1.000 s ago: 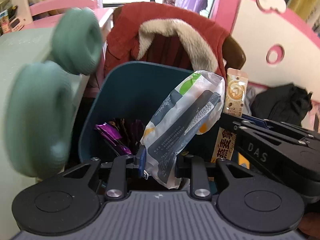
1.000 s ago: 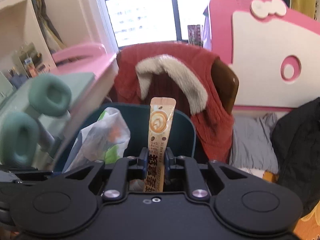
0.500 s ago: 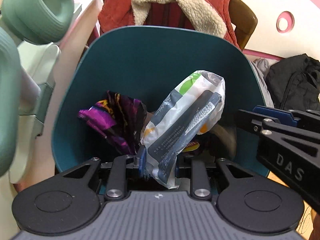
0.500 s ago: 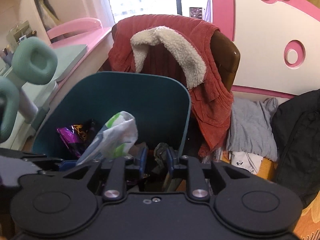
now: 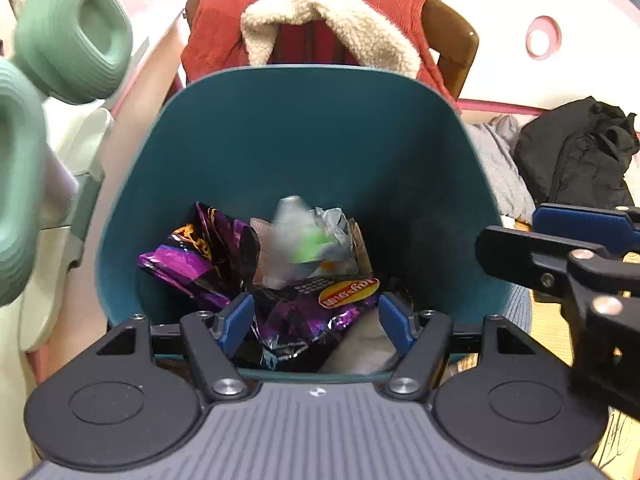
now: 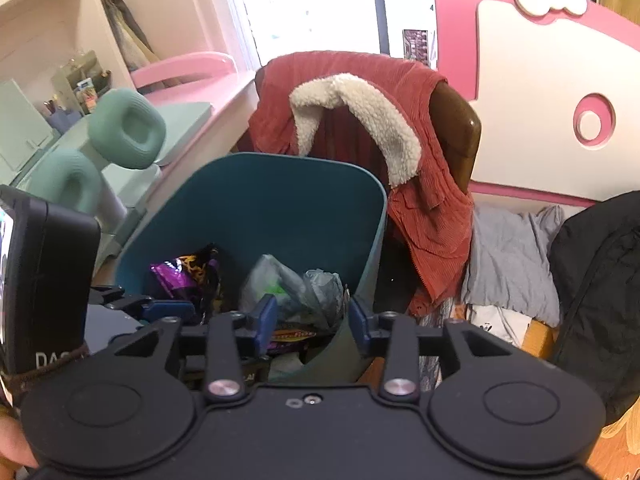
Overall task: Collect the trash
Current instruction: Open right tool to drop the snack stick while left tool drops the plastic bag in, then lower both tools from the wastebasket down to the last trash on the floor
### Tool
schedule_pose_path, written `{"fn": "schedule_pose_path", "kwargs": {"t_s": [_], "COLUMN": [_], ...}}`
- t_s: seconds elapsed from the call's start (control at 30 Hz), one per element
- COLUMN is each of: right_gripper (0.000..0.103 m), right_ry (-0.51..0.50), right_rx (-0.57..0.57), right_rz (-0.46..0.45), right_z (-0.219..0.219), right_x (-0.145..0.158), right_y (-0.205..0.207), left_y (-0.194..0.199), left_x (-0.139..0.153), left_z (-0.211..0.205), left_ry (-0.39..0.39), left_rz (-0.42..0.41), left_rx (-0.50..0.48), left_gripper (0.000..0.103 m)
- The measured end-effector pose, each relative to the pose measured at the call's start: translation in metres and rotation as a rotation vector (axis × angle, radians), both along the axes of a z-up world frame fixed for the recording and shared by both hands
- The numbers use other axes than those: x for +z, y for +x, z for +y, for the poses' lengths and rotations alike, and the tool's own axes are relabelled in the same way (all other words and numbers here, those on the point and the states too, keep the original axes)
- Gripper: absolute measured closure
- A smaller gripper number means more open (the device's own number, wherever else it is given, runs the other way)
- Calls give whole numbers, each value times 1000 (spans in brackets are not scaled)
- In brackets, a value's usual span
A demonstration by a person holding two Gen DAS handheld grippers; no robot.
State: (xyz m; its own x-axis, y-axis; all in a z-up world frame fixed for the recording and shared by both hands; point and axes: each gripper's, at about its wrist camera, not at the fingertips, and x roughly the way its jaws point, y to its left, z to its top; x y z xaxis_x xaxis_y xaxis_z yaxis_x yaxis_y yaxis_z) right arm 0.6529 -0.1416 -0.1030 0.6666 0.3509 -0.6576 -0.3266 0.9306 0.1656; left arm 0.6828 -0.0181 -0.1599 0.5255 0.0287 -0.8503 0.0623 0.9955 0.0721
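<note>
A teal trash bin [image 5: 304, 128] [image 6: 280, 196] stands below both grippers. Inside it lie purple snack wrappers [image 5: 200, 256] [image 6: 176, 276] and a white and green plastic bag [image 5: 308, 236] [image 6: 276, 284], blurred in the left wrist view. My left gripper [image 5: 316, 320] hangs over the bin's near rim with its jaws opening and nothing between the blue pads. My right gripper [image 6: 313, 316] is at the bin's right rim, its jaws also opening and holding nothing. The right gripper's fingers [image 5: 560, 248] show at the right of the left wrist view.
A wooden chair [image 6: 452, 128] draped with a red fleece-collared jacket [image 5: 320, 16] stands behind the bin. Green padded rests [image 5: 76, 36] and a pink desk edge are at the left. Grey cloth [image 6: 508, 256] and a black bag [image 5: 576, 152] lie at the right.
The left gripper opened and the white and green bag fell into the bin. The right gripper let go of the coffee stick packet, which is no longer seen, and opened wider.
</note>
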Motion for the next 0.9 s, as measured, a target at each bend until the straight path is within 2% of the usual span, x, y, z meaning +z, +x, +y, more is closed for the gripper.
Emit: {"fn": "schedule_pose_path", "kwargs": {"t_s": [0.23, 0.37, 0.5, 0.6, 0.73, 0.9], "right_gripper": [50, 47, 40, 37, 28, 21], "right_ry": [37, 31, 36, 42, 43, 27], "right_rx": [31, 66, 95, 118, 151, 187], "right_rz": [-19, -36, -48, -48, -47, -35], "right_z": [-21, -29, -35, -40, -41, -34], "right_x": [15, 20, 22, 21, 13, -10], "right_y": [-37, -65, -94, -114, -136, -156], "left_y": [-43, -71, -103, -128, -158, -193], "left_x": [31, 48, 57, 61, 58, 43], "left_z": [-6, -7, -9, -9, -5, 4], "left_ry": [16, -21, -38, -53, -67, -73], "left_rz": [-101, -117, -129, -129, -127, -107], "left_rx": [-23, -9, 0, 19, 42, 62], "left_gripper": [32, 30, 30, 30, 25, 25]}}
